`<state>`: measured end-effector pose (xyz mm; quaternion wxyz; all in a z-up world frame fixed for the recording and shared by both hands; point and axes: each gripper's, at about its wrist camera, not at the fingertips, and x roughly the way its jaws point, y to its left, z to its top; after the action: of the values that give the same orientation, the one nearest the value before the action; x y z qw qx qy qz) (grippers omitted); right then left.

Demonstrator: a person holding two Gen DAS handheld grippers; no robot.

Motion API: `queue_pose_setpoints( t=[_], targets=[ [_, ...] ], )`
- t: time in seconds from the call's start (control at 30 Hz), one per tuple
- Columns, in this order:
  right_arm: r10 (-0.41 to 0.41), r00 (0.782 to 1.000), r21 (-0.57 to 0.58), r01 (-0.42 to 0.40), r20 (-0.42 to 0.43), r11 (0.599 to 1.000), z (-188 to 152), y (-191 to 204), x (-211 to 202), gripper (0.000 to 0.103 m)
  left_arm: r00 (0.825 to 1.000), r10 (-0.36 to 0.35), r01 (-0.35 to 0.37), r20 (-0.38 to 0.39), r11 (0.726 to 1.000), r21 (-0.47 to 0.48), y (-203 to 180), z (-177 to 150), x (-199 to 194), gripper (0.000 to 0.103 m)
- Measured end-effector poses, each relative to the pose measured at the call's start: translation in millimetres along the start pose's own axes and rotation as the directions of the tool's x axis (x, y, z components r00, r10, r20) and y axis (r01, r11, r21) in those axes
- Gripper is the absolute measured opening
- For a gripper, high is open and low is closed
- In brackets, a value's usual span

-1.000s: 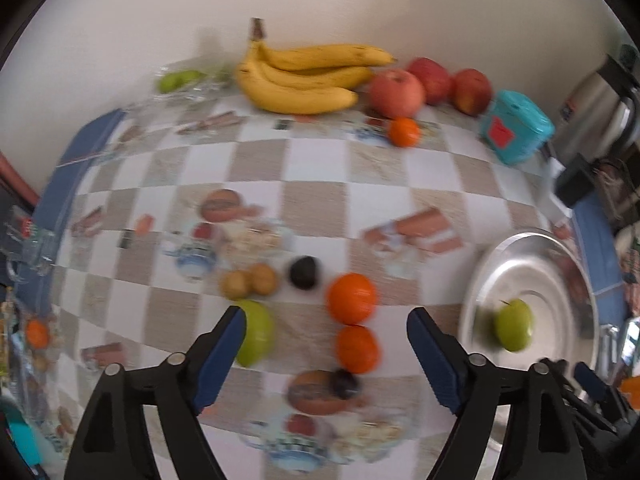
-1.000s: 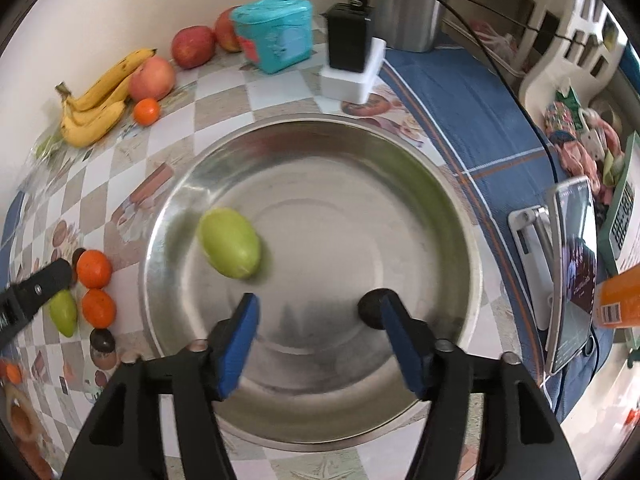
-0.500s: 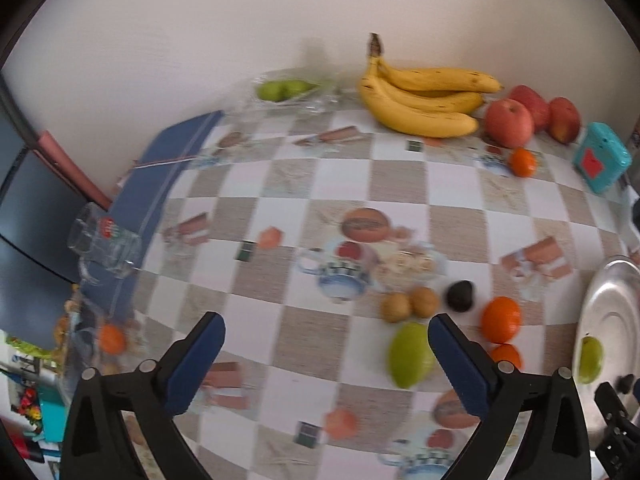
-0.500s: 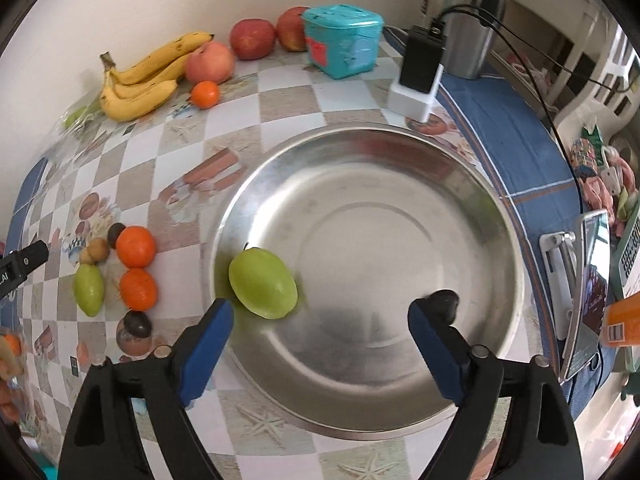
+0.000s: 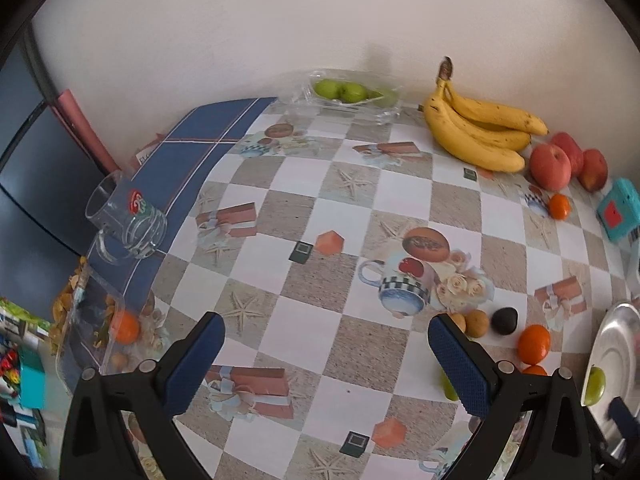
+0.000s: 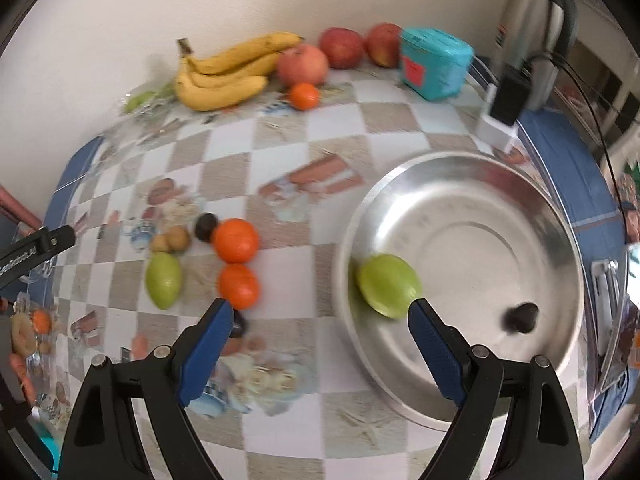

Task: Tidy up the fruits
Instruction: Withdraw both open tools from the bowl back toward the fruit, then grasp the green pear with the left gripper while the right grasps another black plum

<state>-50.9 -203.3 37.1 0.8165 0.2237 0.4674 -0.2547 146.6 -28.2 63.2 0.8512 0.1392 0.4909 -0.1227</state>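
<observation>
My right gripper [image 6: 320,316] has swung left from the bowl [image 6: 560,240], jaws released and empty; one green fruit [image 6: 388,290] lies inside. Left gripper [image 5: 326,344] also gapes, empty. Oranges [image 6: 236,240] wait on the tabletop [image 6: 360,128].

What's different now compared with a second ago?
Both grippers swung left: the right gripper, open, left the steel bowl for the oranges; the left gripper moved off them. The green fruit rolled to the bowl's left wall. Bananas stayed put.
</observation>
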Motion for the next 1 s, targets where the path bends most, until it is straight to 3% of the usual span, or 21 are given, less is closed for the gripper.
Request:
queue_pose_setpoints(
  t=[0.17,0.47,0.7,1.0],
  targets=[
    [0.075,0.997,-0.005,-0.075,0.001,0.997,2.1,20.5,4.2,0.089,1.000,-0.006,0.006,0.008,1.000,-0.027,11.6,1.7,1.4,0.103],
    [0.086,0.995,-0.037,-0.088,-0.041,0.995,-2.0,43.3,19.9,0.089,0.999,-0.049,0.050,0.010,0.997,-0.055,18.7,3.0,5.6,0.103],
    [0.073,0.992,-0.064,-0.080,-0.098,0.995,-8.8,50.6,39.3,0.089,0.993,-0.101,0.097,-0.064,0.994,-0.057,5.0,-4.5,26.5,0.103],
    [0.066,0.984,-0.065,-0.078,-0.165,0.995,-19.3,51.0,63.7,0.089,0.972,-0.147,0.139,-0.184,0.989,-0.059,-20.1,-20.7,58.2,0.103]
  ],
)
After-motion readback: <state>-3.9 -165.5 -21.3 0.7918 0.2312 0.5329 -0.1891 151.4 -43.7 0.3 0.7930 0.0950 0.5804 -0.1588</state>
